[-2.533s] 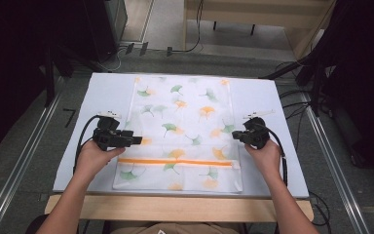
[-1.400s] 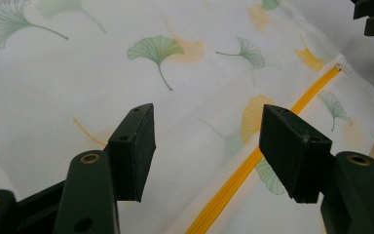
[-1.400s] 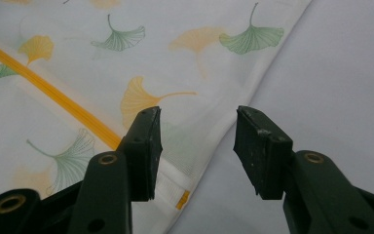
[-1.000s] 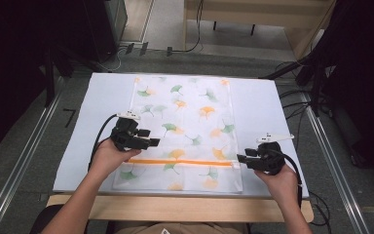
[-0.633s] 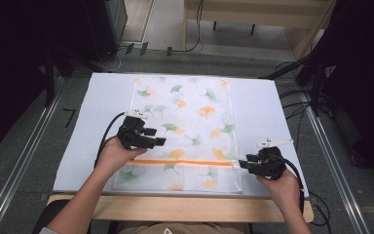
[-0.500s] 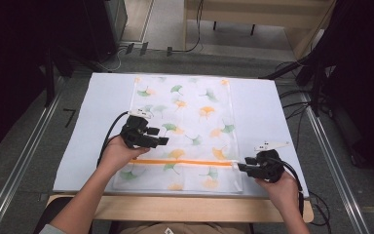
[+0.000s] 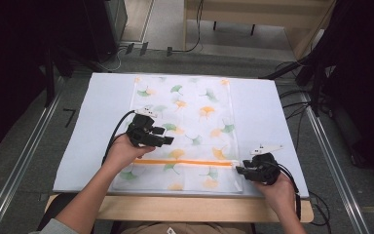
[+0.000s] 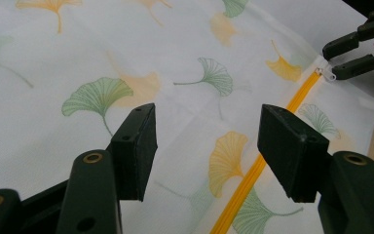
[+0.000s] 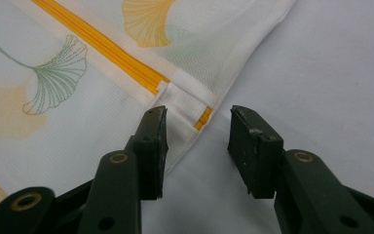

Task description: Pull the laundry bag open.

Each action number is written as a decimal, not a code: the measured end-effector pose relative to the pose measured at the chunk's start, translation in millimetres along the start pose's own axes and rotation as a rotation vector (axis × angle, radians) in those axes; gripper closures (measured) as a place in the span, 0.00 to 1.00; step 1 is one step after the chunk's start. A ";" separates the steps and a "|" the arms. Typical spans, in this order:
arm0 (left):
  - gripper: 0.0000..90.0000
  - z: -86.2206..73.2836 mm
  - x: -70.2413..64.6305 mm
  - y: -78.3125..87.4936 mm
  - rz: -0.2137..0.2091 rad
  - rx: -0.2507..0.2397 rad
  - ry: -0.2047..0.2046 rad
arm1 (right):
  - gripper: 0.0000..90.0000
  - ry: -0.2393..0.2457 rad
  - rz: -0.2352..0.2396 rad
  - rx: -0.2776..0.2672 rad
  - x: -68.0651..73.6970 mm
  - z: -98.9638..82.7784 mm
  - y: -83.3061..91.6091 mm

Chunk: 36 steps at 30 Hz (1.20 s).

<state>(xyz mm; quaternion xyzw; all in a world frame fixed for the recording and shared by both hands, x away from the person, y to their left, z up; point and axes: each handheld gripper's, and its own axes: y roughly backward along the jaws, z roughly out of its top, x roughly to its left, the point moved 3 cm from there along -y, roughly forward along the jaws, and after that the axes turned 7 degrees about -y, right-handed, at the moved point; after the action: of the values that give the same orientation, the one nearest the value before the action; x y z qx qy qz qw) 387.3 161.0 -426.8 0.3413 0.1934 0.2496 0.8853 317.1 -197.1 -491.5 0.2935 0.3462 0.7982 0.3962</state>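
One white mesh bag (image 7: 185, 131), ginkgo print, orange zipper (image 7: 185, 162) | both fingers open, gripping nothing.

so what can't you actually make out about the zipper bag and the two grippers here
- Zipper pull: in the right gripper view a white fabric flap covers the orange zipper end of the white ginkgo-leaf mesh bag; in the left gripper view it is small.
- Bag contents: fabric hides them.
- Right hand-held gripper: contact with the bag edge is unclear.
- Left hand-held gripper: its height above the cloth is unclear.

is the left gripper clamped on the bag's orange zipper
No, in the left gripper view the left gripper is open above the leaf-print bag, with the orange zipper lying untouched between its jaws.
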 end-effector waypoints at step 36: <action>0.52 1.3 -17.0 -13.7 -0.081 -0.026 -0.015 | 0.95 -0.003 0.029 0.035 9.4 17.4 -13.2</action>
<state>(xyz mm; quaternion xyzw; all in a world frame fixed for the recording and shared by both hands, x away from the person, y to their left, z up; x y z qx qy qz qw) 378.6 141.8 -432.5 0.3234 0.1972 0.2135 0.9005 330.9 -177.8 -489.8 0.3065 0.3554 0.7971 0.3800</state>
